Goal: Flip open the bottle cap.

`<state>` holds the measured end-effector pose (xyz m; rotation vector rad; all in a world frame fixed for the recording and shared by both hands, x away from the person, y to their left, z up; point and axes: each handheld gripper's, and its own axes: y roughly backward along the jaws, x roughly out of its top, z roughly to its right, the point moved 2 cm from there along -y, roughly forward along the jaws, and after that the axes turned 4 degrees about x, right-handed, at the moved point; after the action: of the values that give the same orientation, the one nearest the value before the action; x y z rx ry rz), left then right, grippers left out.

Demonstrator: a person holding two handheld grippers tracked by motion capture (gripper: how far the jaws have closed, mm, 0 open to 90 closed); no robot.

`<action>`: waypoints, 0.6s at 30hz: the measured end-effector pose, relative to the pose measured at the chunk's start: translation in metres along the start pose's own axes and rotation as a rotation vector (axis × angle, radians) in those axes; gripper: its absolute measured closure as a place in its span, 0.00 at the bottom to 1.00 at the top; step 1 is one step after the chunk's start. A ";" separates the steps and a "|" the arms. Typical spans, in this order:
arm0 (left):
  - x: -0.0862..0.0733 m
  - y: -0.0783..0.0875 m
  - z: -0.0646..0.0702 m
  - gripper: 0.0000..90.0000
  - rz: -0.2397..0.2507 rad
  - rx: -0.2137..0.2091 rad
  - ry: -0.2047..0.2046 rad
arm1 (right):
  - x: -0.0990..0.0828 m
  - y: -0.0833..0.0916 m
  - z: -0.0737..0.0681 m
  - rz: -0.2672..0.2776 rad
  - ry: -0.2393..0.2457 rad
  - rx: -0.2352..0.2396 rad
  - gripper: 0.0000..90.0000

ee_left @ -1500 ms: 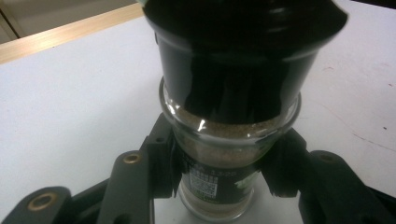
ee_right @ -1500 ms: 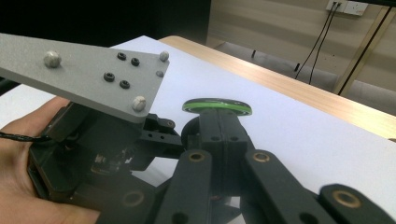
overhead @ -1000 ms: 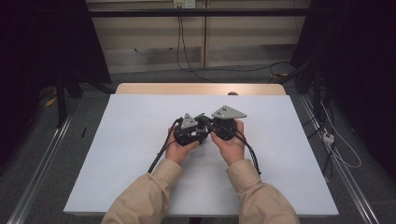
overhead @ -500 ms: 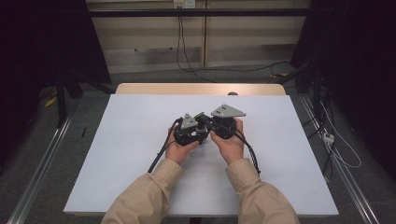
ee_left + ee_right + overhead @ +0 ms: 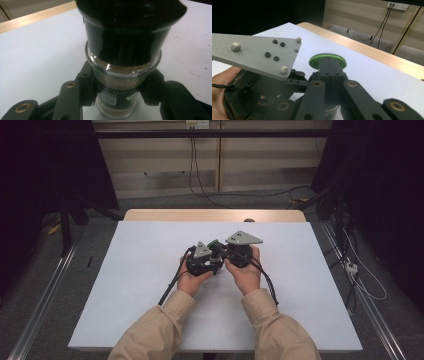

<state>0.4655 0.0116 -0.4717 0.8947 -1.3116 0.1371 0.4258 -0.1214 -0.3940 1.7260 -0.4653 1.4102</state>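
The jar (image 5: 117, 82) sat clamped in your left gripper (image 5: 202, 260), glass body squeezed between its two black jaws just above the white table (image 5: 140, 270). It was clear glass, filled with tan powder, a dark label low on its side, and a green lid (image 5: 328, 60) on top. Your right gripper (image 5: 239, 251) came at it from the side, its jaws pressed together, tips against the lid's near edge; whether they pinched it you couldn't tell. Both hands met mid-table, wrists bent inward, grey plates up.
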 end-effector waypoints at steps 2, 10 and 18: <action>0.000 0.000 0.000 0.59 0.000 0.000 -0.001 | 0.000 0.000 0.000 -0.002 0.002 -0.001 1.00; 0.000 0.000 0.000 0.59 0.000 0.001 -0.001 | 0.000 0.000 0.000 -0.001 0.002 -0.001 1.00; 0.000 0.000 0.000 0.59 -0.001 0.001 -0.001 | 0.001 -0.001 0.001 -0.001 0.004 -0.005 1.00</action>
<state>0.4654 0.0116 -0.4717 0.8961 -1.3124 0.1367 0.4271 -0.1214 -0.3936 1.7188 -0.4646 1.4103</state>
